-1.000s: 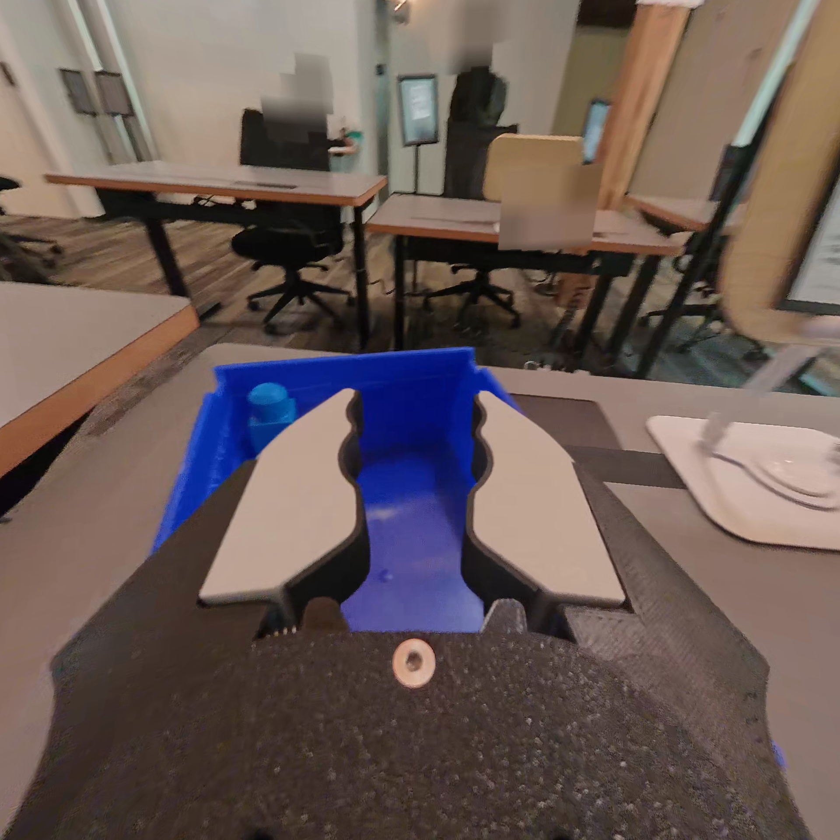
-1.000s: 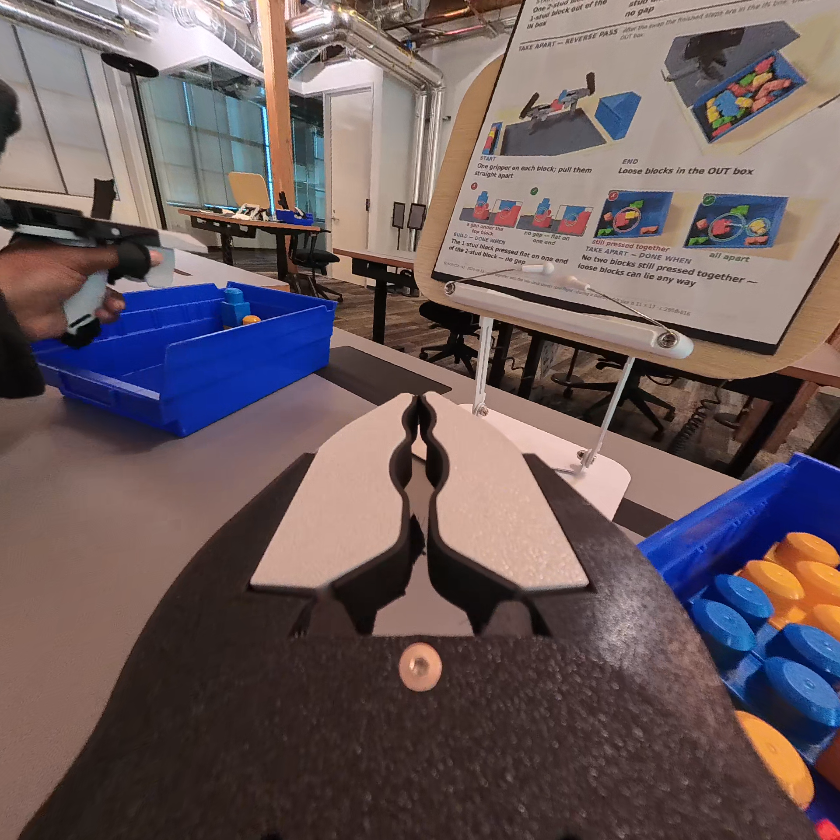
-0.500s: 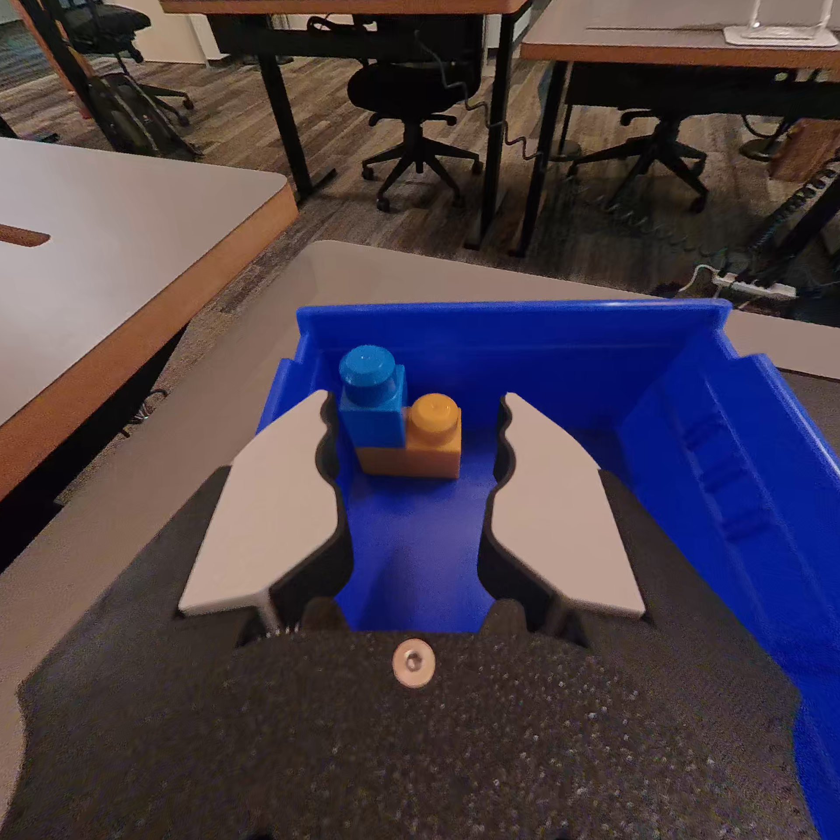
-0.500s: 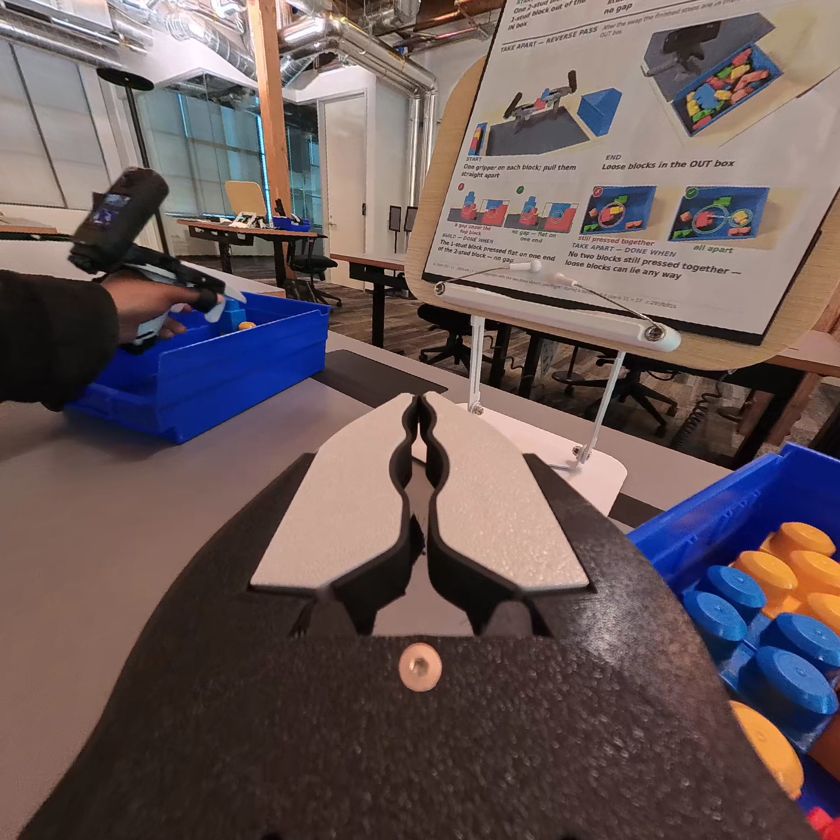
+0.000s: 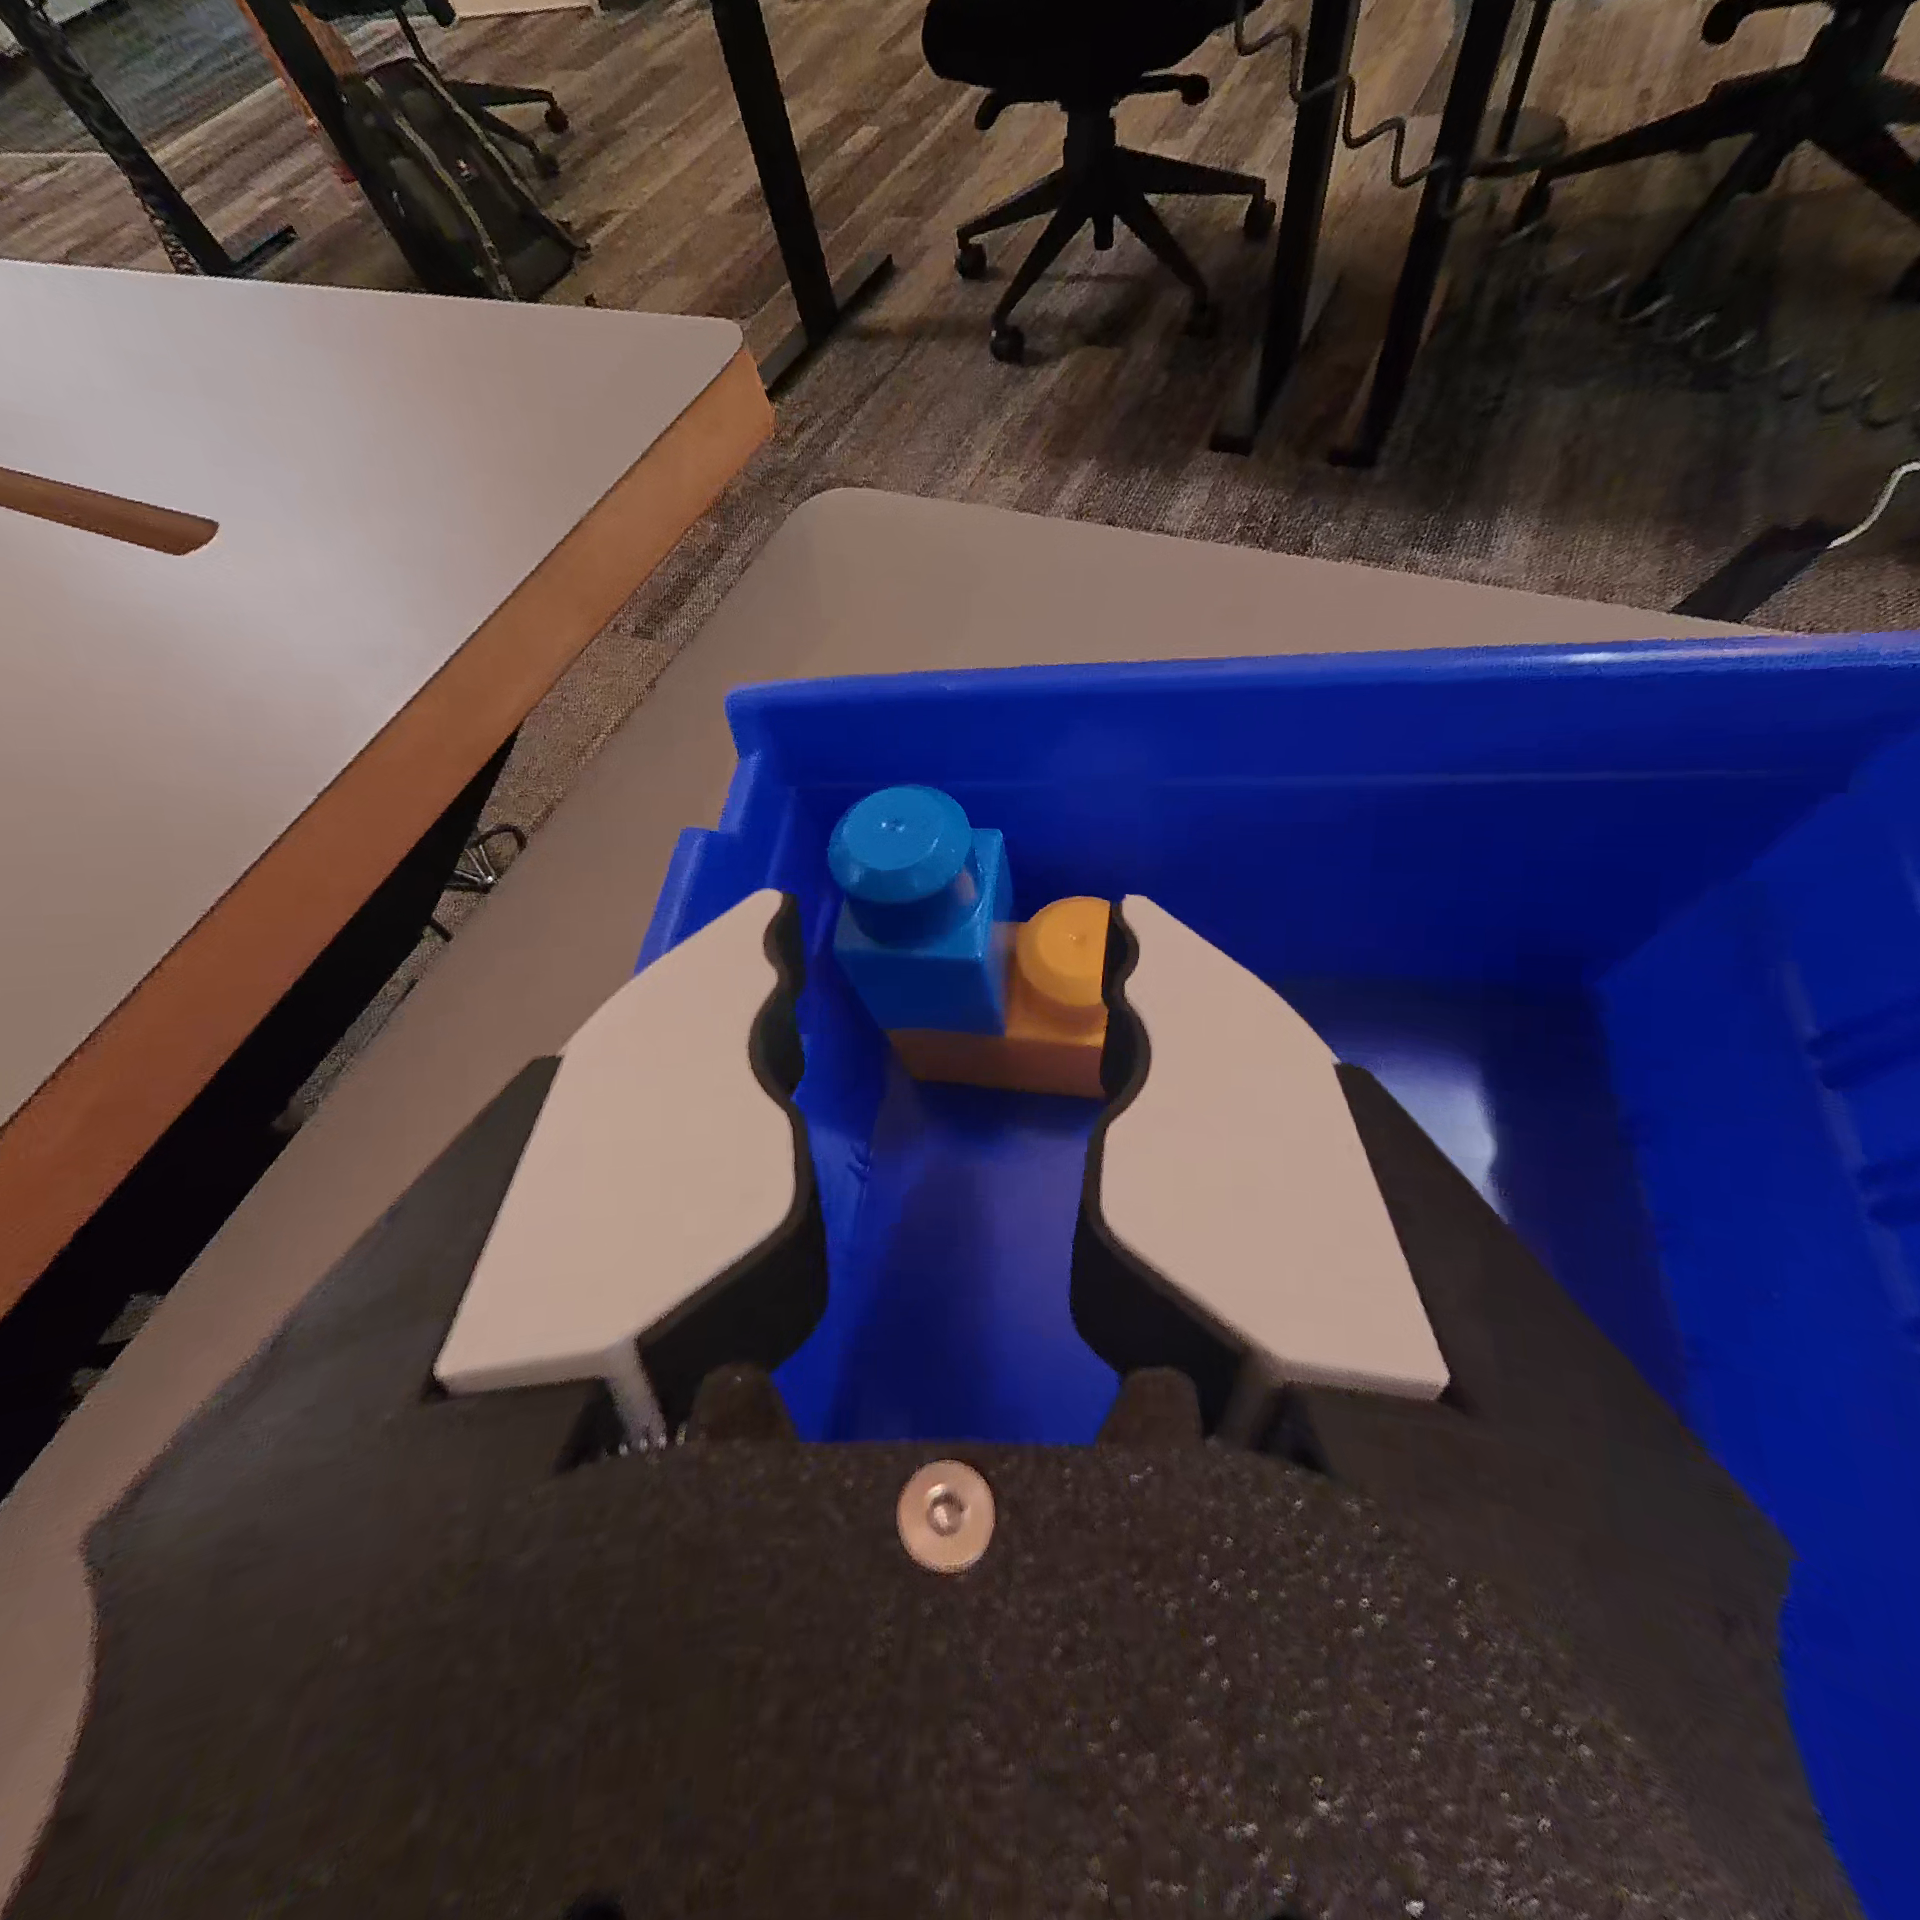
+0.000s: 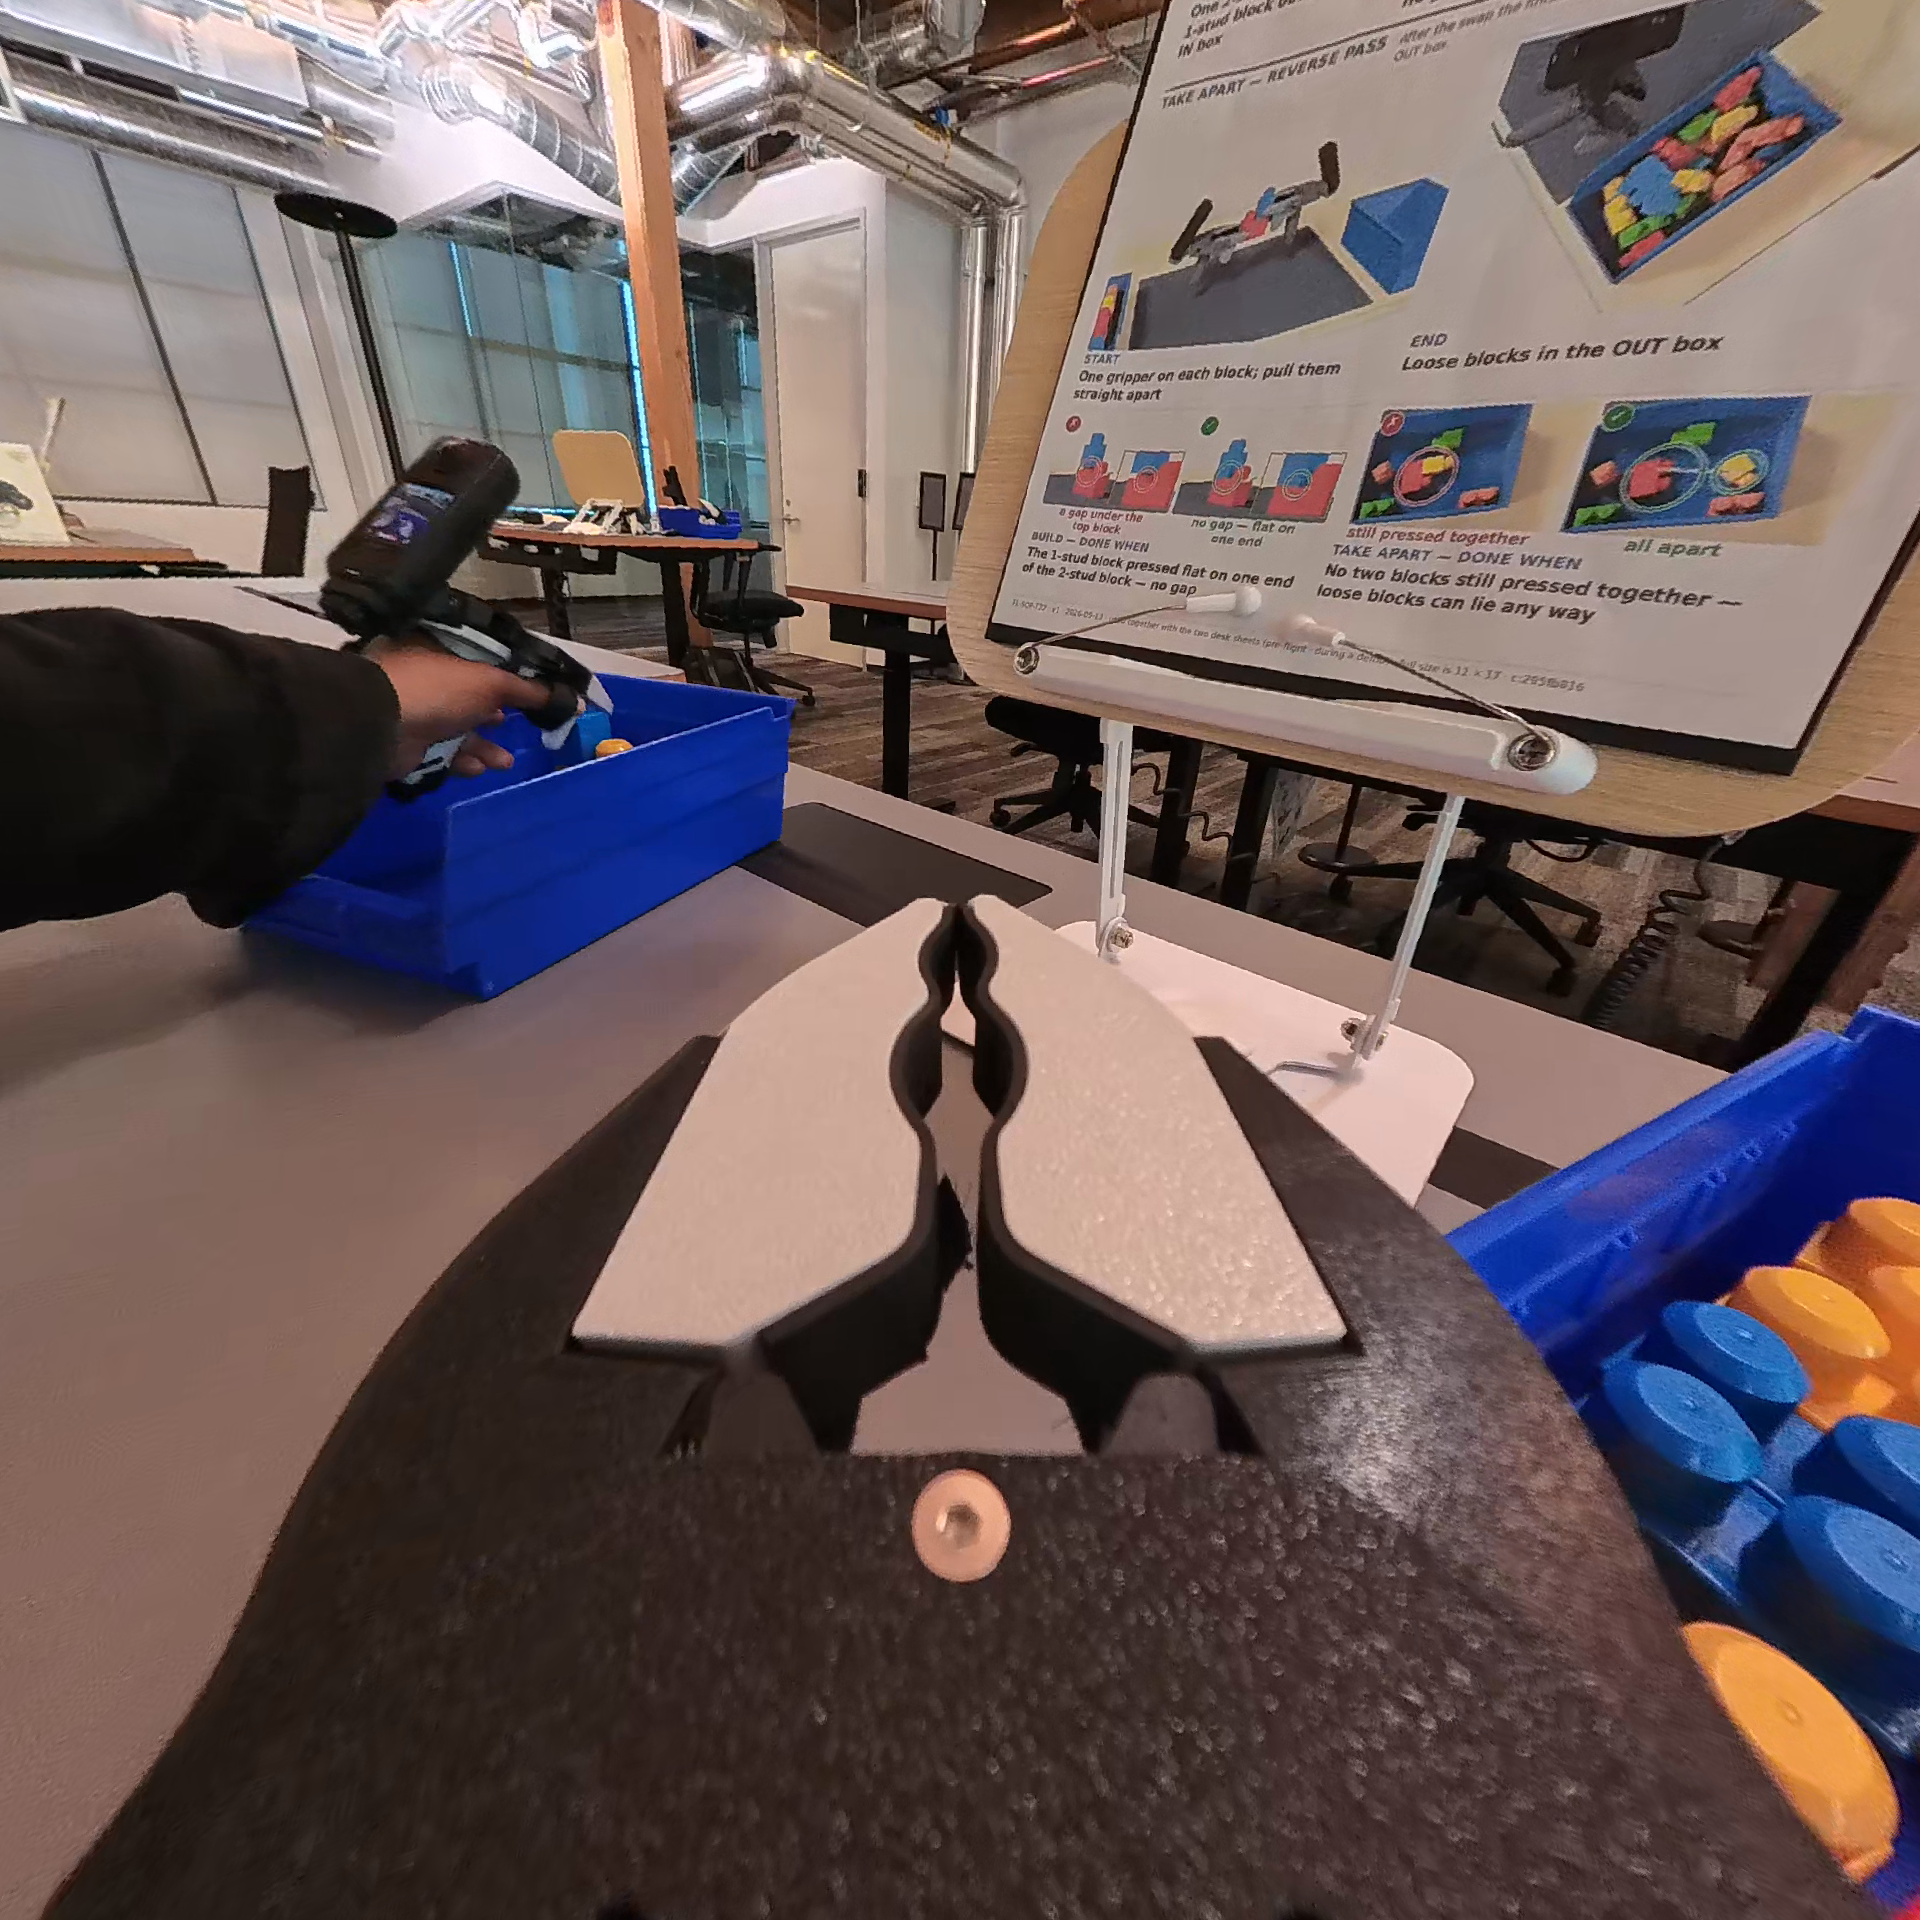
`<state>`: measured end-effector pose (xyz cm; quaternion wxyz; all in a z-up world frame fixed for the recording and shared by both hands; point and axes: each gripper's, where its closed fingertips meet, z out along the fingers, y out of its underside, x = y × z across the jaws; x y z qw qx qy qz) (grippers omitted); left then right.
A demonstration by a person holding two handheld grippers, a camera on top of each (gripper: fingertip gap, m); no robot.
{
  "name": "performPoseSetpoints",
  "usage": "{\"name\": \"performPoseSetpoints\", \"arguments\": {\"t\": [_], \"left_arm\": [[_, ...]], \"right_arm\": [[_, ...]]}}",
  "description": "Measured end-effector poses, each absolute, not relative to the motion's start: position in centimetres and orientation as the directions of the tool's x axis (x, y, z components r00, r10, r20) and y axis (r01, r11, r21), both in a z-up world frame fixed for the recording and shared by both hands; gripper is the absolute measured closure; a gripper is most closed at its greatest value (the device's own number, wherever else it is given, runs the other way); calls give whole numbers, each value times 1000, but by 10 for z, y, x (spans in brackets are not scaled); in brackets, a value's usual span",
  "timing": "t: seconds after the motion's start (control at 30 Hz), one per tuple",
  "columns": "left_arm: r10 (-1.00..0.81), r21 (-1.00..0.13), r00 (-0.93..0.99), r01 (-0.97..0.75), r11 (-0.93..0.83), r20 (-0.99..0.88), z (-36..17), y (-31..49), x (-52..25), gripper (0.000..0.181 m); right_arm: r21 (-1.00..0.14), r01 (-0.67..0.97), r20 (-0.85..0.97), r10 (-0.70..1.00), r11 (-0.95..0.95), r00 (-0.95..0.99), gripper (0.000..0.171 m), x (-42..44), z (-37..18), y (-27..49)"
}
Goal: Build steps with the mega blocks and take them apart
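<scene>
- Between the spread fingers of the left tool (image 5: 951,914), at their tips, stands a small step of two joined blocks: a blue block (image 5: 920,925) pressed on one end of an orange block (image 5: 1039,1023).
- Its jaws are wide apart and grip nothing; the right fingertip (image 5: 1127,940) sits just beside the orange stud, and whether it touches cannot be told.
- Both blocks stand in the far left corner of a blue bin (image 5: 1351,727), which rests on the grey worktop (image 5: 935,561).
- Ahead of the right tool (image 6: 954,920) lies bare worktop; its jaws are closed together and empty.
- To its right, close by, a second blue bin (image 6: 1621,1174) holds a heap of blue and orange blocks (image 6: 1745,1392).
- Beyond its fingertips stands a white stand (image 6: 1288,1039) carrying an instruction sheet (image 6: 1475,343).
- Far to its left, a hand (image 6: 457,701) in a dark sleeve holds the left tool down into the first bin.
</scene>
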<state>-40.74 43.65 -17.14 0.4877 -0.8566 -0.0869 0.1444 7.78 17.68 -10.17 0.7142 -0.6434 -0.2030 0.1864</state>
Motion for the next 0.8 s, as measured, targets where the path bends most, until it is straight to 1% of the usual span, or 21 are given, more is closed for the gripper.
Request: {"name": "performPoseSetpoints", "arguments": {"t": [0.13,0.23,0.3,0.33,0.37,0.43,0.53,0.57,0.8], "left_arm": [[293,-848,946,40,-529,-138,-185,438,-407,130],[300,-857,937,2,-516,-178,-187,440,-408,135],[306,-854,927,-28,-520,-217,-188,439,-412,142],[300,-848,930,-23,-529,-212,-191,438,-411,153],[295,-838,937,4,-546,-188,-198,437,-411,159],[304,-839,941,43,-542,-148,-204,436,-413,164],[304,-838,936,20,-545,-175,-208,434,-414,175],[304,-838,935,14,-546,-182,-208,433,-414,181],[302,-839,936,16,-543,-178,-203,431,-413,181]], "right_arm": [[-995,-2,52,531,100,846,171,77,-103,177],[-995,3,55,531,98,845,171,76,-104,177],[-995,4,54,533,96,845,171,75,-105,177],[-996,5,55,533,94,844,171,75,-106,177],[-996,8,57,534,93,844,171,74,-106,177],[-996,15,62,534,93,843,171,73,-107,177],[-996,16,62,536,91,842,171,73,-108,177],[-996,17,63,536,90,842,171,72,-109,177],[-996,17,63,537,91,841,171,72,-108,177]]}}
